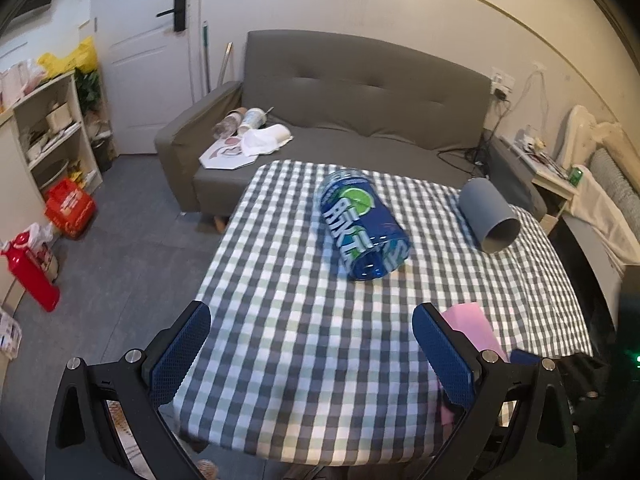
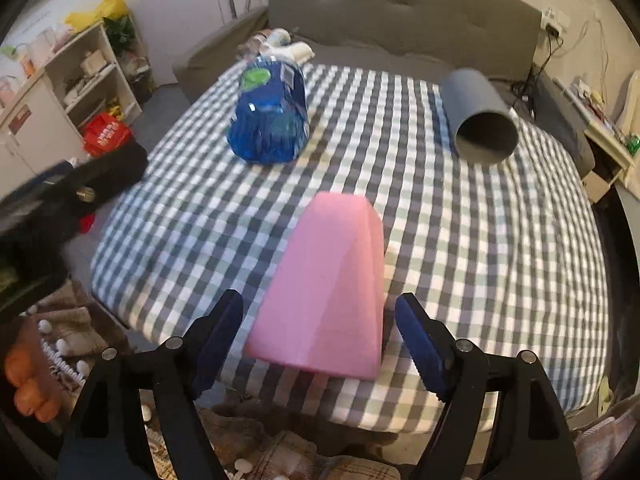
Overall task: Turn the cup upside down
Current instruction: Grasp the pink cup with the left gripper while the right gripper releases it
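The pink cup [image 2: 328,284] lies on its side near the front edge of the checked tabletop [image 2: 480,240], its faceted body tapering away from the right wrist camera and its wider end toward the lens. The right gripper [image 2: 319,312] hangs just above that front edge with its jaws spread wide, one blue pad on each side of the cup; neither pad touches it. From the left wrist view only a corner of the same pink cup [image 1: 472,328] shows, partly behind the near finger of the left gripper [image 1: 311,322], whose jaws are likewise released and hold nothing, poised over the near left part of the tabletop [image 1: 300,340].

Farther back, a blue transparent cup [image 1: 362,226] with white and green lettering lies on its side near the middle of the cloth, its open mouth turned toward the front. A grey cup [image 1: 488,216] also lies on its side toward the right rear, well apart from the blue one, its dark mouth facing forward.

Behind the tabletop stands a grey sofa [image 1: 360,92] strewn with paper cups and a bottle at its left end. A white shelf unit [image 1: 52,132] and a red box [image 1: 70,208] sit on the floor at left.
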{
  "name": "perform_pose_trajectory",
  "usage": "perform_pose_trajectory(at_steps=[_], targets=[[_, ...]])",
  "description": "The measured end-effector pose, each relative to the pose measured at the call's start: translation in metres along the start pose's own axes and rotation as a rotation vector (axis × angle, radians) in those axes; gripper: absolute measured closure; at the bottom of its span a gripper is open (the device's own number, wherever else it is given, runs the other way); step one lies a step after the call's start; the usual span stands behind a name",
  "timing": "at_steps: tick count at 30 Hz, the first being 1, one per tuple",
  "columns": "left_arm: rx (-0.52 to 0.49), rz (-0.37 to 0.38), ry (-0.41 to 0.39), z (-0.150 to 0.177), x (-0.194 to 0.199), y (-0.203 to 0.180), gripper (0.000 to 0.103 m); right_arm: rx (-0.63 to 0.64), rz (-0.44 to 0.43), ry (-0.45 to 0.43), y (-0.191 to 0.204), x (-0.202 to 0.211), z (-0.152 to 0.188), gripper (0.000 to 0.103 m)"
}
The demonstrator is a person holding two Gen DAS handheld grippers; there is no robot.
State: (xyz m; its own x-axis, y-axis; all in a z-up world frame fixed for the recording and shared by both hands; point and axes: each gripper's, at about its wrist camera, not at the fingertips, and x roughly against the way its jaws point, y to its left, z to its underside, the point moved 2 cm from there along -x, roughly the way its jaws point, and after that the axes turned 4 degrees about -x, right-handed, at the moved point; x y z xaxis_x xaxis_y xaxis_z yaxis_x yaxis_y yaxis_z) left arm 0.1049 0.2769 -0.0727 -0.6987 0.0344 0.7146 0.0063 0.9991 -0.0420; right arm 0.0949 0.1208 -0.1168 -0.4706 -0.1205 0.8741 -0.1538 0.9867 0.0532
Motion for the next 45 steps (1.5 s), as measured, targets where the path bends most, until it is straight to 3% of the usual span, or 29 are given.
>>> perform_pose_trajectory(at_steps=[9,18,21,27,34,45], targets=[[-0.034,-0.046,0.037,0.008,0.004,-0.013,0.000,-0.014,0.022,-0.084,-0.036,0.051,0.010,0.019],[-0.107,0.037,0.087,0.006,0.021,-0.063,0.000,-0.033,0.117,-0.192,-0.098,0.093,0.007,0.012],[-0.113,0.065,0.147,0.001,0.018,-0.080,0.000,-0.051,0.137,-0.214,-0.119,0.101,0.003,0.012],[-0.109,0.065,0.244,-0.006,-0.001,-0.097,0.000,-0.056,0.111,-0.201,-0.133,0.101,-0.004,0.012],[-0.093,0.116,0.369,-0.006,-0.034,-0.107,0.000,-0.094,0.081,-0.184,-0.145,0.084,-0.009,0.012],[-0.150,0.164,0.535,-0.008,-0.079,-0.124,0.000,-0.182,0.116,-0.143,-0.158,0.050,-0.028,0.012]])
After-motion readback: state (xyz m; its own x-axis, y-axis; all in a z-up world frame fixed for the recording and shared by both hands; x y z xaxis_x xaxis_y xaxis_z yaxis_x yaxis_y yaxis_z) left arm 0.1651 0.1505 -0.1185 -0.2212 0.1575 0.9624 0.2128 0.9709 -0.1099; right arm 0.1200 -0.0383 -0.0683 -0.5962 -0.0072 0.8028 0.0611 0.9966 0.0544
